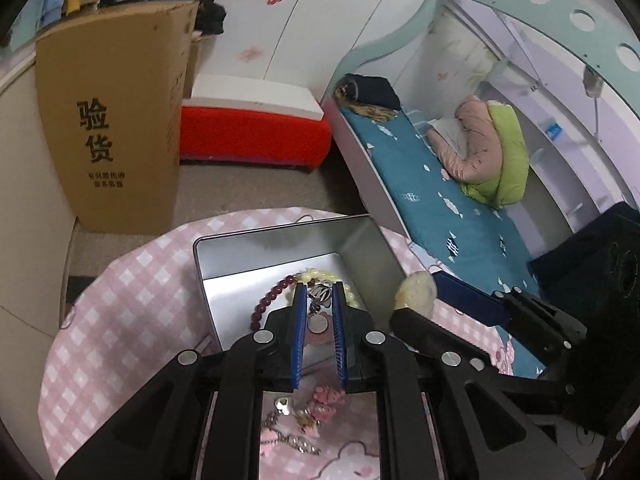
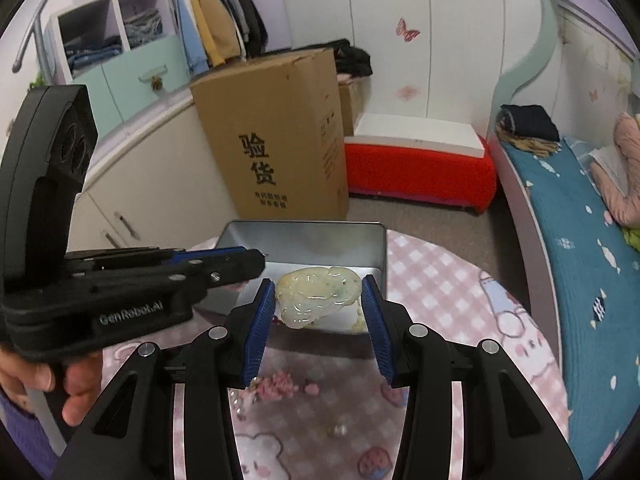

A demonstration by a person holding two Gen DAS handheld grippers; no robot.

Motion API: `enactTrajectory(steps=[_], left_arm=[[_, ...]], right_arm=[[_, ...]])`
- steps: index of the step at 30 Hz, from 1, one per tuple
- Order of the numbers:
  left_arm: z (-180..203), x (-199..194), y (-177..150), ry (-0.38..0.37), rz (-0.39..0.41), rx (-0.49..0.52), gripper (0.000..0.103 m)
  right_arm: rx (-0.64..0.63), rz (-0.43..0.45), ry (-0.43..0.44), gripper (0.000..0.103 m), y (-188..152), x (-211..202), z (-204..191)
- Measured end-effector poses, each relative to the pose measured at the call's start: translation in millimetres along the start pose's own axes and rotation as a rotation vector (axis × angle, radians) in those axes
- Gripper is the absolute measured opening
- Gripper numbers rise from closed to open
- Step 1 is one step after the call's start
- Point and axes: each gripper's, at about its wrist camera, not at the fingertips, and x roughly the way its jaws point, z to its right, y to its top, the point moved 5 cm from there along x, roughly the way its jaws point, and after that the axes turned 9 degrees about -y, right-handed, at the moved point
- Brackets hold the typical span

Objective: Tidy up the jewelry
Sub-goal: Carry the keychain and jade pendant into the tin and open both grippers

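Right wrist view: right gripper (image 2: 318, 300) clamps pale jade pendant (image 2: 316, 294) over metal tin (image 2: 360, 240); left gripper (image 1: 319, 294), marked "GenRobot.AI", pinches zebra-striped charm (image 1: 320, 293) above tin's beaded bracelets (image 1: 276, 294). Beyond, cardboard box (image 2: 276, 136) printed "验货".

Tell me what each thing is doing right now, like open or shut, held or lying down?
Metal tin: open, no lid on it, on the table.
Pale carved pendant: clamped in the right gripper, above the tin.
Zebra-striped charm: pinched in the left gripper.
Dark red bead bracelet: lying in the tin.
Cream bead bracelet: lying in the tin.
Pink flower jewelry: loose on the tablecloth.
Cardboard box: standing upright.
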Motion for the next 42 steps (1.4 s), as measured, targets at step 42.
enactTrajectory(steps=[42], left_arm=[[5,-28,-3,0.092,0.085,0.017,0.047]], right_arm=[[-0.049,-0.055,0.003,0.054,-2,14,-5]])
